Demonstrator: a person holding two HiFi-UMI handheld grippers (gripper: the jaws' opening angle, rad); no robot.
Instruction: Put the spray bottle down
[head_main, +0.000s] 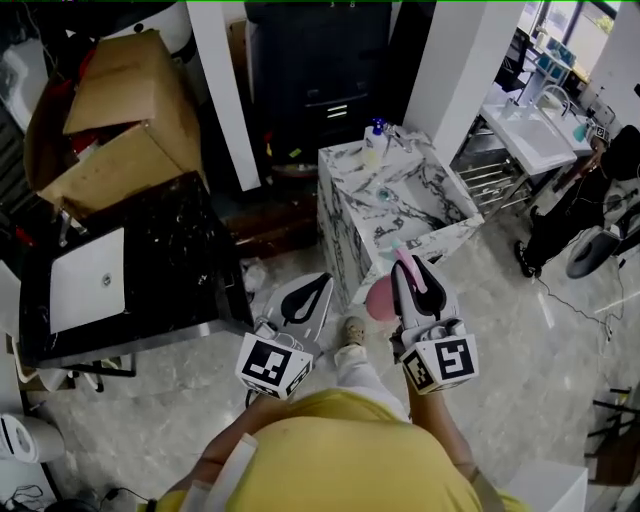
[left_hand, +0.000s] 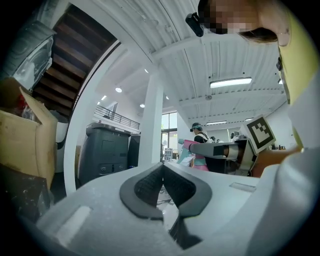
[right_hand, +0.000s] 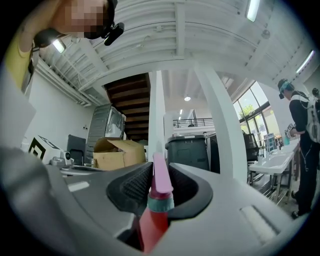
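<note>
Nearest, at the bottom of the head view, is the person's yellow shirt (head_main: 340, 455), with both grippers held out level in front of it over the pale floor (head_main: 520, 370).

The left gripper (head_main: 318, 285) has its tongs together. In its own view (left_hand: 162, 172) the ribbed dark pads meet edge to edge with nothing between them.

The right gripper (head_main: 420, 280) has its tongs clamped on the spray bottle (head_main: 381, 298), which is held in the air above the floor and not set down on anything. In the right gripper view (right_hand: 160, 172) the spray bottle (right_hand: 158, 200) stands between the pads: a pink nozzle on top, a teal collar under it and a red body below. The left gripper view shows the same bottle at the tip of the right gripper (left_hand: 200, 148).

Just beyond the right gripper is the near corner of a marbled table (head_main: 440, 215), white with dark veins. A pump bottle (head_main: 375, 142) stands at its far corner. To the left is a black table (head_main: 185, 245) with a white inset, and behind it an open cardboard box (head_main: 115, 125).

Farthest, at the upper right, is a white sink (head_main: 525, 135). In the right gripper view a second person (right_hand: 302, 130) stands beside it.
</note>
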